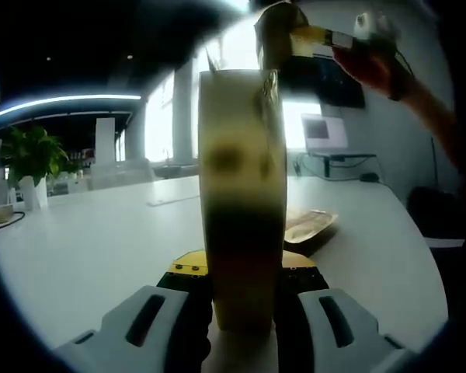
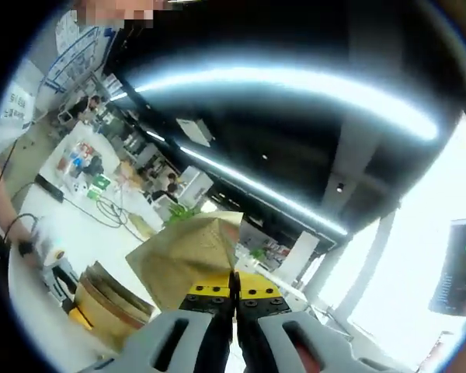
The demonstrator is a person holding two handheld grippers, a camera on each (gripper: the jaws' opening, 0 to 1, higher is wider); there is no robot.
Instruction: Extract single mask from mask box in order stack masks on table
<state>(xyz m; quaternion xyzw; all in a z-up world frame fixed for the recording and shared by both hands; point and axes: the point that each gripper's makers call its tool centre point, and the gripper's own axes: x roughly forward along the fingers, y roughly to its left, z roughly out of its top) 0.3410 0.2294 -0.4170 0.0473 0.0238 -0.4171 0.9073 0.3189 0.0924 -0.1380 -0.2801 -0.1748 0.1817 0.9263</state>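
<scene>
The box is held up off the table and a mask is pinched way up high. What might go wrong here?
Two risks, as far as I can judge.

The left gripper clamps the mask box upright by its narrow sides, above the white table; it could slip or tip.

The right gripper pinches the brown mask by one edge only, so it could slide free before reaching the stack on the table.

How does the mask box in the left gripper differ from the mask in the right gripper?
The mask box is thick, spreading the jaws of the left gripper wide; the mask is thin, pinched in the closed jaws of the right gripper. The mask box sits low by the table; the mask hangs above it. Both look tan.
</scene>
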